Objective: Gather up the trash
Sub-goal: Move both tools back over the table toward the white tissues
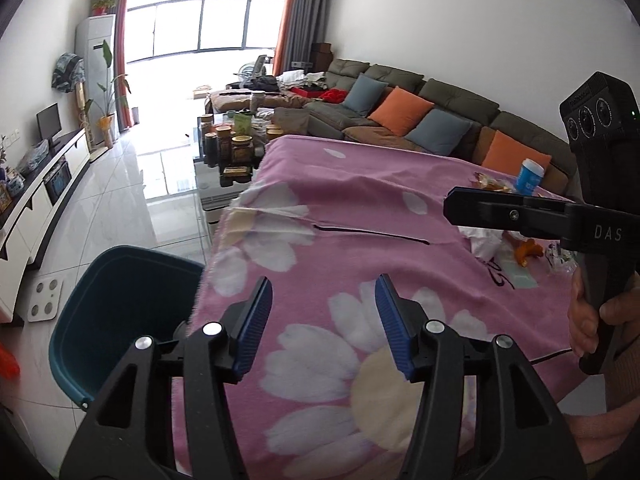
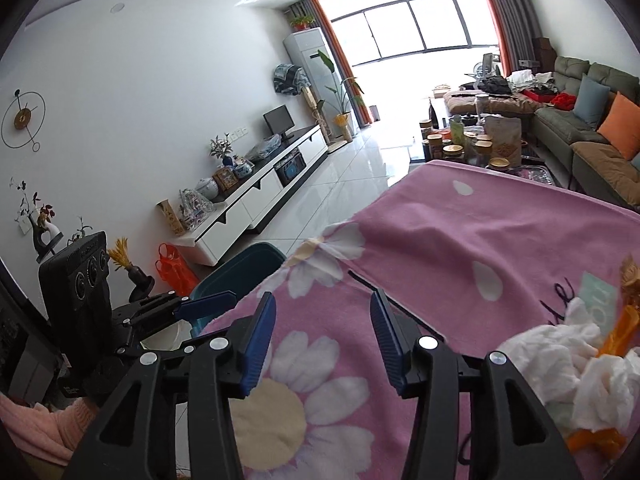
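Nearest the lens, left gripper (image 1: 323, 322): blue pads parted about halfway, nothing between them, only pink flowered cloth (image 1: 360, 216) underneath. Just left of and below the left pad (image 1: 256, 328), teal bin (image 1: 116, 312), open-mouthed, tucked against the cloth's edge. Well ahead and to the right of those pads, scattered trash: crumpled white tissue (image 1: 486, 242), orange peel (image 1: 528, 252) beside it, a blue-and-white cup (image 1: 530, 176) farther back with a crinkled wrapper (image 1: 490, 182) next to it.

Right gripper (image 2: 323, 338): likewise half open and empty, poised over the flowered cloth. Off to the right of the right pad (image 2: 386, 344), near but not touching, white tissue (image 2: 568, 364) heaped with orange peel (image 2: 620, 330) lying on it; more peel at the lower right edge. Left of the left pad (image 2: 260, 344), the teal bin (image 2: 240, 276), partly hidden behind the left gripper (image 2: 204, 304) with its blue pad showing.

In the left view, right gripper seen from the side, its black finger (image 1: 500, 210) hanging above the tissue, gripped by a hand (image 1: 600, 312) at the handle. Whether any tissue touches that finger, impossible to tell.
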